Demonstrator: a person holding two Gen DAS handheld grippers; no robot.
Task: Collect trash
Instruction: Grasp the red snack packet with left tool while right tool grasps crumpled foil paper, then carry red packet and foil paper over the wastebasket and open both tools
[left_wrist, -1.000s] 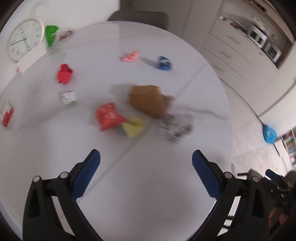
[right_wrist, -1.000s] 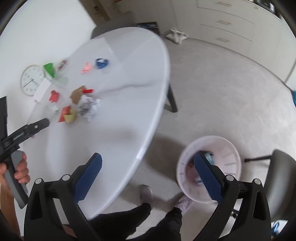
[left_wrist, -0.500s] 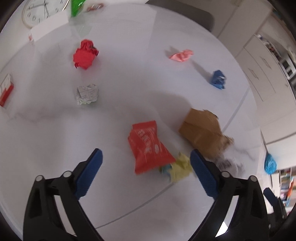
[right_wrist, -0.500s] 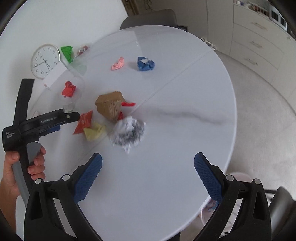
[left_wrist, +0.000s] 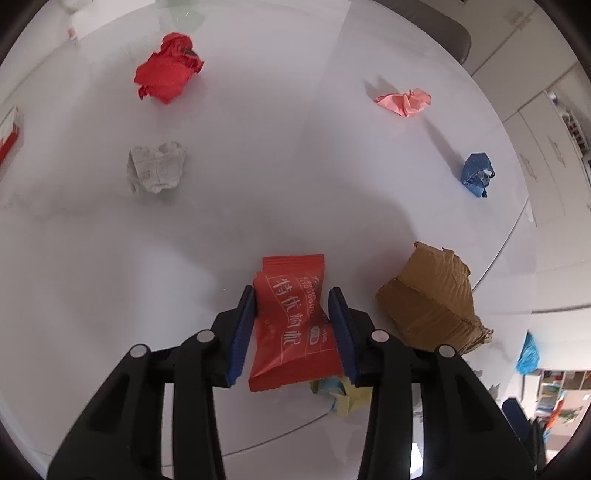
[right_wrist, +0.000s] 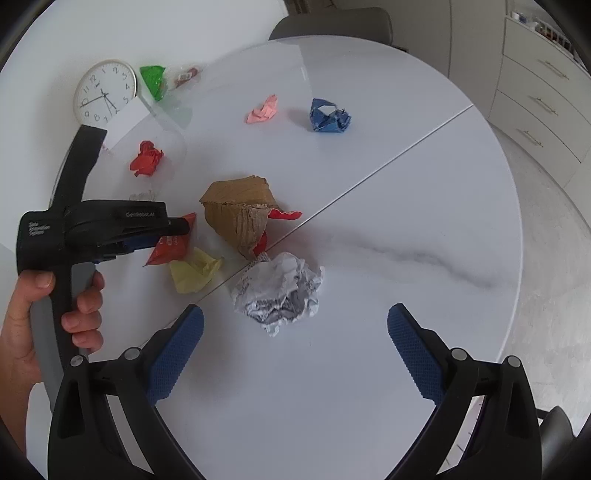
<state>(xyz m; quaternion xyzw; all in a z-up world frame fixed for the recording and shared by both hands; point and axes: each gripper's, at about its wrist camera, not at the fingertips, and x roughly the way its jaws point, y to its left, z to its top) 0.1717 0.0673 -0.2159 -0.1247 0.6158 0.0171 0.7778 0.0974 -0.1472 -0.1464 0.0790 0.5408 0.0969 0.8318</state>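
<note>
Left hand-held gripper (left_wrist: 291, 325) points steeply down at the worktop (left_wrist: 258, 192), and its jaws are closing with the red wrapper (left_wrist: 291, 325) between them. The blue pads sit against the wrapper's two long edges; it lies flat on the worktop, its white print facing up. From the right wrist view a hand (right_wrist: 55, 306) grips that tool's handle at the left edge.

Working outward in the left view: at 5 o'clock of the wrapper, touching its lower corner, a yellow wad (left_wrist: 347, 397). At 3 o'clock, just beside the right jaw, a brown crumpled box (left_wrist: 432, 306). Further out, a white ball (left_wrist: 155, 168) at 10 o'clock, a red ball (left_wrist: 168, 68) at 11, a pink scrap (left_wrist: 404, 101) at 1 and a blue ball (left_wrist: 476, 175) at 2, all well apart from one another.

Right hand-held gripper (right_wrist: 295, 350) has its jaws wide apart, nothing between them. Just beyond it at 12 o'clock sits a large printed paper ball (right_wrist: 280, 295), resting on the worktop seam. Past that, the brown box again, with a red strip (right_wrist: 284, 214) poking out from behind it. At the far rim, 11 o'clock, a clock (right_wrist: 105, 92) leans at the wall with a green bag (right_wrist: 153, 79) beside it.
</note>
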